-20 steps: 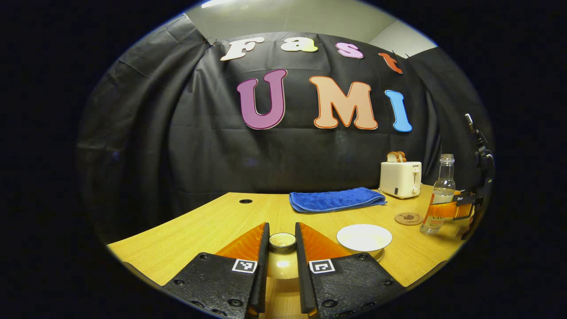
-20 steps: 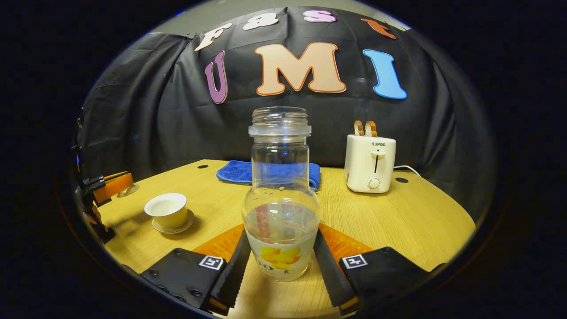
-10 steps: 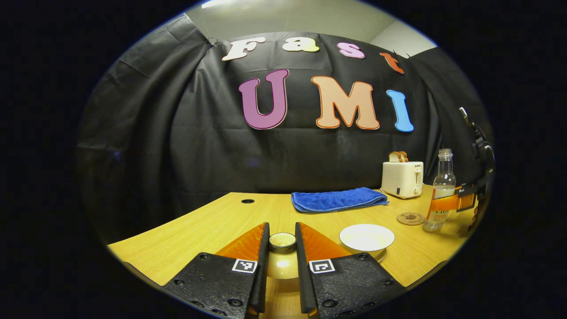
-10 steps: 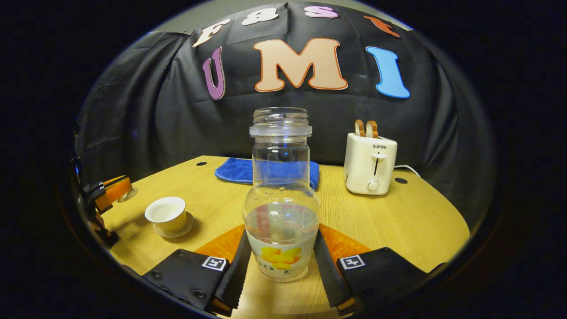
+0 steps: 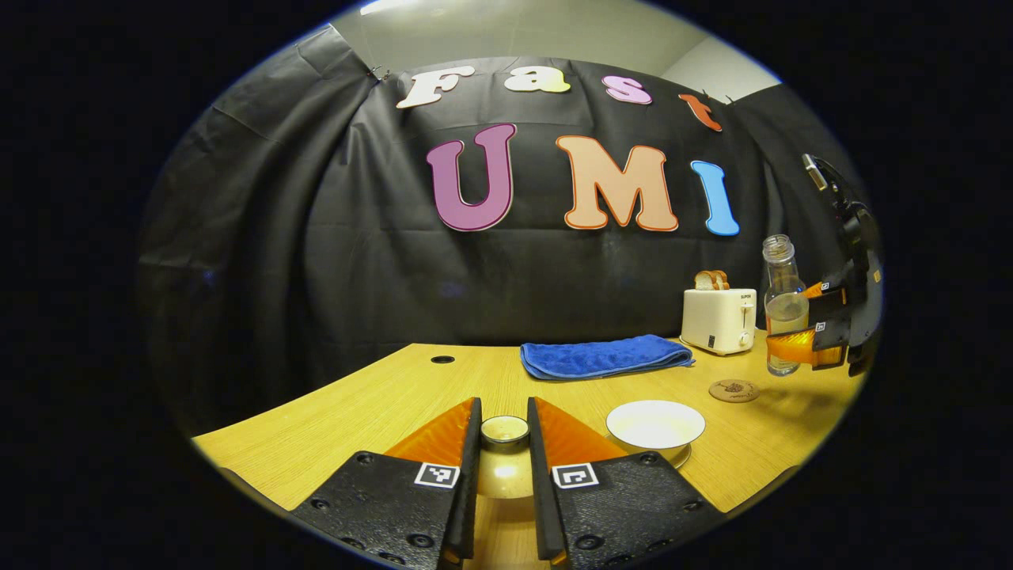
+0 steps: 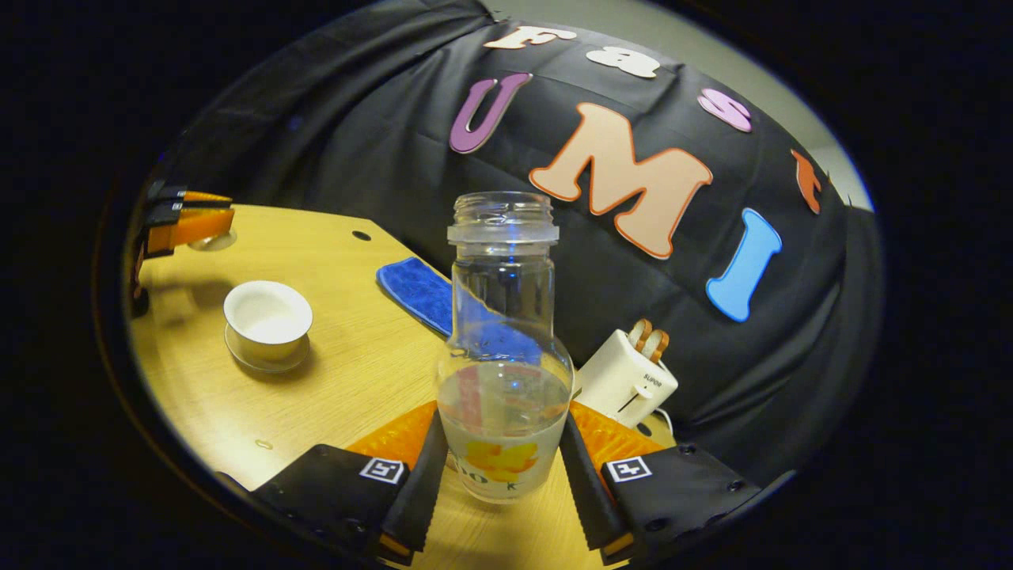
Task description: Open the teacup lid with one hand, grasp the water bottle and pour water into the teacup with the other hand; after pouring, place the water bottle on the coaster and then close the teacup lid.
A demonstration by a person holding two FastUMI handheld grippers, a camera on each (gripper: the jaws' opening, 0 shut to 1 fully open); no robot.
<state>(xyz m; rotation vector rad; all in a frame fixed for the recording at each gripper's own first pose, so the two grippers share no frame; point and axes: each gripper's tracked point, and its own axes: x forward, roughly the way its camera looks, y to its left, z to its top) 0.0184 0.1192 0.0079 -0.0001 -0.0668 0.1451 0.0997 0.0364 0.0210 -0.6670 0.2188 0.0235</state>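
The left claw (image 5: 504, 467) has two wedge-shaped fingers side by side, narrowing toward their tips. Each finger carries a textured plate studded with round screw heads and a small square tag printed with a blocky pattern. The inner edges facing the gap look flat and straight.

The right claw (image 6: 500, 475) has the same build: two textured plates with screw heads and one square patterned tag apiece. Its inner edges are cut into a row of fine saw-like teeth, and ribbed panels sit further along each finger.
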